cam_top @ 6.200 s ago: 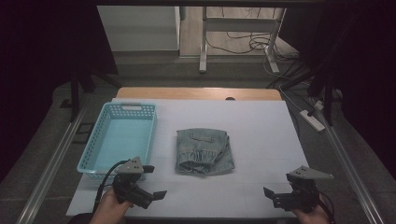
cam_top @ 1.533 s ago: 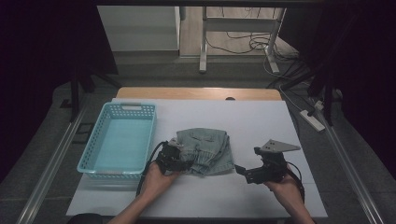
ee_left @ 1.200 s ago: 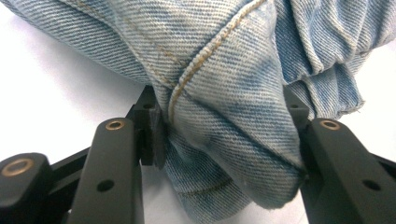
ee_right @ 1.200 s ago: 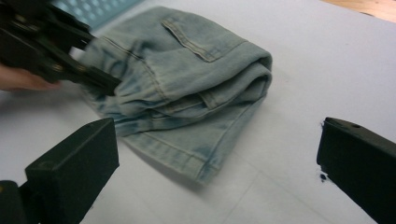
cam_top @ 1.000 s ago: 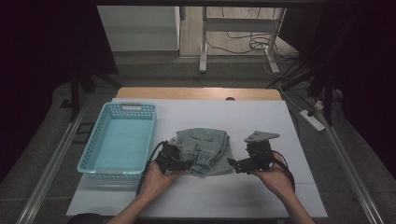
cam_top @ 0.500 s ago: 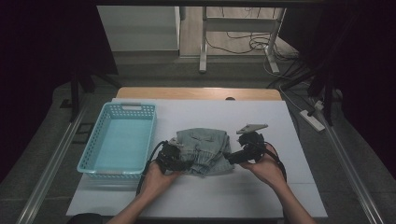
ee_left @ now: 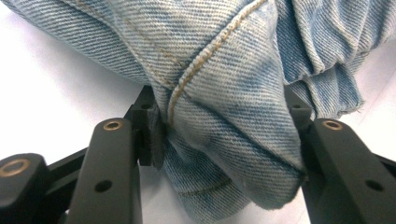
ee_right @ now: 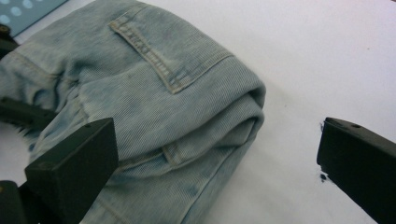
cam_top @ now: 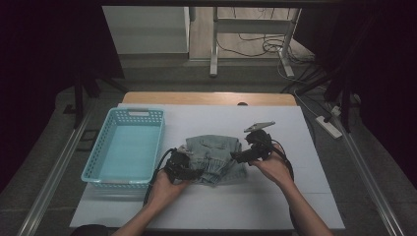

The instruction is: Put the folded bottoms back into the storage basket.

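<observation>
A folded piece of light blue denim point(cam_top: 214, 155) lies in the middle of the white table point(cam_top: 275, 196). My left gripper point(cam_top: 189, 169) is at the garment's near left corner. In the left gripper view its pads point(ee_left: 154, 140) press a thick fold of the denim point(ee_left: 224, 93) from both sides. My right gripper point(cam_top: 237, 157) is at the garment's right edge, jaws open. In the right gripper view the folded edge of the denim point(ee_right: 154, 93) with a back pocket lies before the open right gripper point(ee_right: 219, 149), nearer the left jaw, with bare table by the right jaw.
A light blue plastic basket point(cam_top: 135, 112) stands with nothing in it on the table, left of the denim. Its corner point(ee_right: 23, 11) appears in the right gripper view. Cables trail from both grippers toward the person. Bare white table lies right of and in front of the denim.
The right gripper has moved left across the table up to the denim's right edge. The left gripper has kept its hold at the left corner and stayed in place.
</observation>
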